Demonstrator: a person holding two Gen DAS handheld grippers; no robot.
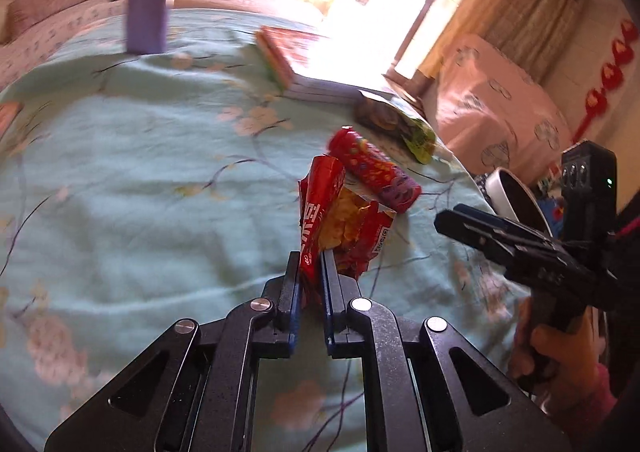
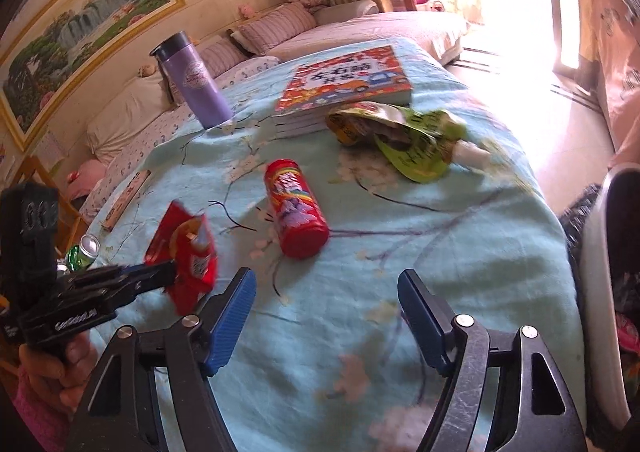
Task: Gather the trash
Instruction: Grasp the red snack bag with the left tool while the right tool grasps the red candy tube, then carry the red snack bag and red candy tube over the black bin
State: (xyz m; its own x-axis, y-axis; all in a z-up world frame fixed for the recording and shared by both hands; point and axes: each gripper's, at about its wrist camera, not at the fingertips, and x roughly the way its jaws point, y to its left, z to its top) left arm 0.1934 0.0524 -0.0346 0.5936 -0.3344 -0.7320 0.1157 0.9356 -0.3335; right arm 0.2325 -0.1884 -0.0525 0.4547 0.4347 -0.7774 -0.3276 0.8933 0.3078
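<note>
wrapper (image 1: 340, 228) pinched in left tool (image 1: 311, 272)

My left tongs (image 1: 311, 272) are black with blue pads (image 1: 329, 292) and shiny round silver screws (image 1: 360, 304). My right tongs (image 2: 326, 296) look the same. White letters mark the side. My sleeves (image 2: 34, 418) are fuzzy pink.

On the table (image 2: 460, 252), the can (image 2: 294, 208) lies between wrapper (image 2: 192, 256) and, seemingly, pouch (image 2: 404, 140).
</note>
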